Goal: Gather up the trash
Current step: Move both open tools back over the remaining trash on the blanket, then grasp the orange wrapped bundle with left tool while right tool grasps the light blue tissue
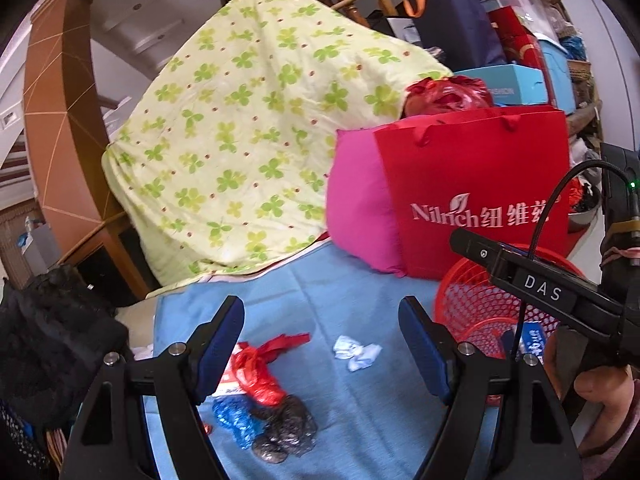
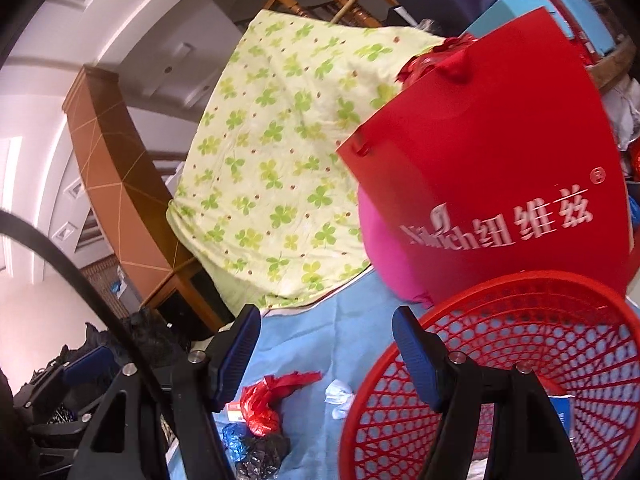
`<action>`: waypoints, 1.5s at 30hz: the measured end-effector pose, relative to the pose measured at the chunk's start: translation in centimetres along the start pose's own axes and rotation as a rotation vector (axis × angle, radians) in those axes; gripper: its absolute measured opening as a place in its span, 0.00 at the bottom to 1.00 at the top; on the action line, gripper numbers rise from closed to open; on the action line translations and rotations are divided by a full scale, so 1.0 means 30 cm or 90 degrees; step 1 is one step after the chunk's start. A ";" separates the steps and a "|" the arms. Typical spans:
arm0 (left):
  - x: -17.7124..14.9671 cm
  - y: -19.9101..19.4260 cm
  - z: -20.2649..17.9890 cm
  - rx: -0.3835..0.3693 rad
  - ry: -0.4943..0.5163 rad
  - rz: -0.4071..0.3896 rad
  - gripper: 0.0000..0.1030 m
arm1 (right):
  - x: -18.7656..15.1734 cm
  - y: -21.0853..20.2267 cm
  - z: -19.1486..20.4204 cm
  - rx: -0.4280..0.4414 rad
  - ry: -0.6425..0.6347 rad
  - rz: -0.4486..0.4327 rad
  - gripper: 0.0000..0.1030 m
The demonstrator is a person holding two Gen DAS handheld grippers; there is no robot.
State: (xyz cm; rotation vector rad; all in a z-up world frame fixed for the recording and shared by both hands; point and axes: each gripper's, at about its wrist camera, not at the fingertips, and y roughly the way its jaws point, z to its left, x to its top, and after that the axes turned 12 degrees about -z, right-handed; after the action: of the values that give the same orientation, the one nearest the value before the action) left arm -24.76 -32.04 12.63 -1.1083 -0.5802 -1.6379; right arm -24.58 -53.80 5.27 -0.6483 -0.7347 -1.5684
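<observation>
Nearest in the left wrist view, the left gripper (image 1: 322, 344) stands wide apart with nothing between its pads, poised above the blue cloth (image 1: 360, 412) that covers the counter. The right gripper (image 2: 326, 354) is likewise parted and empty, one finger over the rim of the red mesh basket (image 2: 472, 300), which already holds a blue-and-white packet (image 1: 534, 340). Loose on the cloth I count five scraps: a black crumpled plastic bag (image 1: 282, 434), a blue crinkled wrapper (image 1: 234, 420), a red plastic bag (image 1: 260, 372) with a white-and-red slip (image 1: 232, 380) tucked under it, and, a little apart, one wad of white tissue (image 1: 358, 352). All look feather-light, soft and crushable; the plastic is likely slippery, so pinching a bunched fold at the middle should hold better than an edge. Beyond stand one red paper shopping bag (image 1: 480, 188), a pink cushion (image 1: 356, 208) beside it, and a clover-print quilt (image 1: 240, 128) heaped behind.
</observation>
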 end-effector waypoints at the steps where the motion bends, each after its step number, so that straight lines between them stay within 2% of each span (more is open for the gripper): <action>1: -0.005 0.000 0.012 0.003 -0.002 0.002 0.78 | -0.009 0.008 0.011 0.003 -0.002 0.004 0.70; 20: -0.171 0.026 0.246 0.070 -0.063 0.063 0.78 | -0.181 0.135 0.231 0.057 -0.100 0.069 0.70; 28: -0.263 0.063 0.328 0.083 -0.090 0.096 0.78 | -0.259 0.209 0.261 0.063 -0.109 0.129 0.70; 32: -0.372 0.103 0.413 0.099 -0.120 0.146 0.78 | -0.317 0.286 0.267 0.065 -0.107 0.198 0.70; 35: -0.498 0.135 0.518 0.134 -0.151 0.206 0.78 | -0.364 0.355 0.260 0.056 -0.105 0.246 0.70; 40: -0.707 0.169 0.700 0.201 -0.206 0.293 0.78 | -0.428 0.482 0.225 0.001 -0.115 0.304 0.70; 45: -0.868 0.198 0.825 0.233 -0.265 0.339 0.78 | -0.478 0.608 0.190 -0.055 -0.154 0.339 0.70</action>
State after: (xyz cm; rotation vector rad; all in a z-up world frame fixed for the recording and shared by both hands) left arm -8.68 -1.81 0.26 -1.2025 -0.7386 -0.8089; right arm -4.80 -41.63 -0.31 -1.0173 -0.6079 -1.0443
